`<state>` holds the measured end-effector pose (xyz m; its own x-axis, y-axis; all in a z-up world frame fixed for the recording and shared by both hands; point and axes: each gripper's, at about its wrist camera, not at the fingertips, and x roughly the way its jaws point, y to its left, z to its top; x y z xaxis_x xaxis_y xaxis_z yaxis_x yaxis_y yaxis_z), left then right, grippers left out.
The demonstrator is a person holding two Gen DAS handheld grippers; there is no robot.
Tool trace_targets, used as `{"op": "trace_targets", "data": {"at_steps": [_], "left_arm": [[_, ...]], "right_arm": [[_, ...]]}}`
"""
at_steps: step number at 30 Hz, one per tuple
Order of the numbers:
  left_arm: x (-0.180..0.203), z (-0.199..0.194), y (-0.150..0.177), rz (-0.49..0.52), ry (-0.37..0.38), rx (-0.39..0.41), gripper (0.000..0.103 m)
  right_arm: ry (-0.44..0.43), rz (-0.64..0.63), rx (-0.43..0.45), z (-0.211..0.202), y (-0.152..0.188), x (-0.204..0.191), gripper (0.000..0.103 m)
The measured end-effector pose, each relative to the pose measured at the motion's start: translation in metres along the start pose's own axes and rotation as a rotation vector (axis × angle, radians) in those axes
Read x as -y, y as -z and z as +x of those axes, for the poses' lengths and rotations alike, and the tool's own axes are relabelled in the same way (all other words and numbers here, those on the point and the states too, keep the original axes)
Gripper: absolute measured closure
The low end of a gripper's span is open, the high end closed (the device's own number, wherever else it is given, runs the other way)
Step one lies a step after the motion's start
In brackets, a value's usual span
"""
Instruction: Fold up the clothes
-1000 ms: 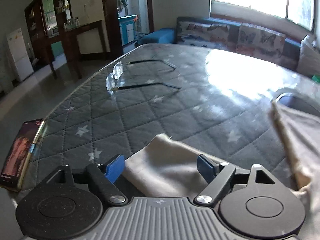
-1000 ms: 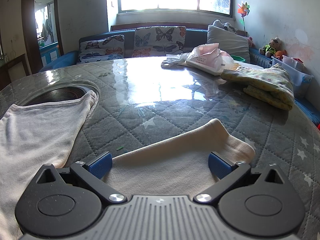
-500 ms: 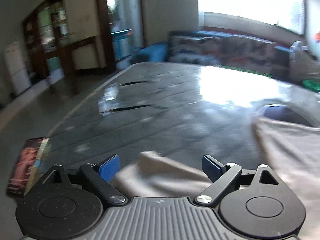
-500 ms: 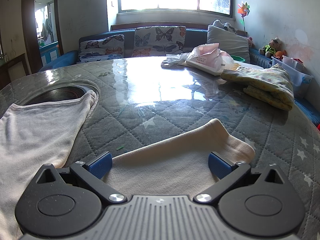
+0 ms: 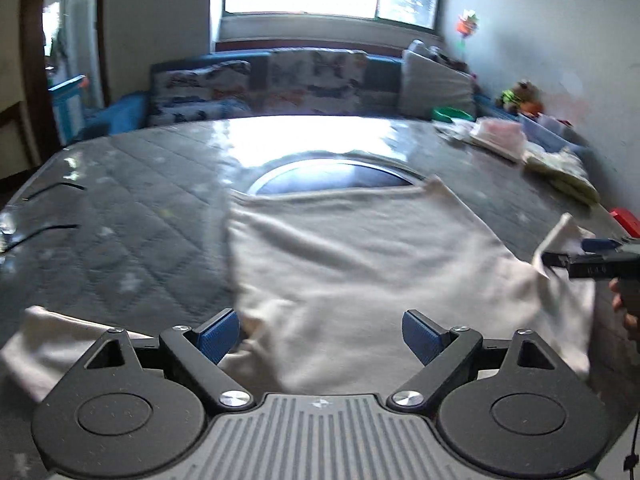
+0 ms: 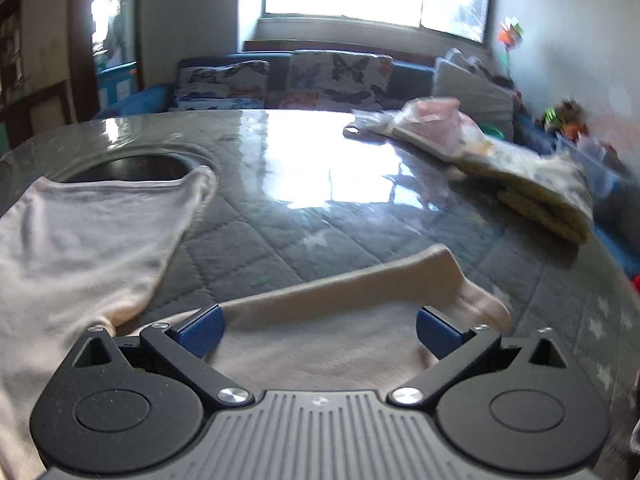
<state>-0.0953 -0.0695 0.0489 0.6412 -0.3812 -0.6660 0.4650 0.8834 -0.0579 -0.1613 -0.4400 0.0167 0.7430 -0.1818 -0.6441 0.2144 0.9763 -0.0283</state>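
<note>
Left hand-held gripper point(image 5: 320, 330) wide open, low over the shirt point(image 5: 360, 260), holding nothing. Right hand-held gripper point(image 6: 318, 330) also wide open, straddling the right sleeve point(image 6: 360, 300), which lies flat on the table point(image 6: 300, 216). Shirt body spreads flat left of that sleeve, far edge over a round hole point(image 6: 128, 166). Cloth looks light, soft, floppy; best pinched at the sleeve cuff or a hem corner.

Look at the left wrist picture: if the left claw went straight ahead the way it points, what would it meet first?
Most likely the pale shirt, spread on the quilted table right ahead of the open left claw. Height above the cloth is unclear.
</note>
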Motion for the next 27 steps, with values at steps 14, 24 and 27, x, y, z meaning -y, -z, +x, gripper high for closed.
{"op": "trace_targets", "data": {"at_steps": [14, 24, 27], "left_arm": [[-0.009, 0.018, 0.019, 0.008, -0.017, -0.070, 0.012], [-0.018, 0.000, 0.020, -0.009, -0.044, -0.053, 0.012], [-0.010, -0.010, 0.026, 0.039, -0.031, -0.049, 0.012]], "right_arm": [[0.132, 0.089, -0.021, -0.023, 0.022, 0.041, 0.000], [-0.009, -0.153, 0.052, -0.058, 0.007, -0.025, 0.000], [-0.122, -0.279, 0.061, -0.066, 0.012, -0.059, 0.000]]}}
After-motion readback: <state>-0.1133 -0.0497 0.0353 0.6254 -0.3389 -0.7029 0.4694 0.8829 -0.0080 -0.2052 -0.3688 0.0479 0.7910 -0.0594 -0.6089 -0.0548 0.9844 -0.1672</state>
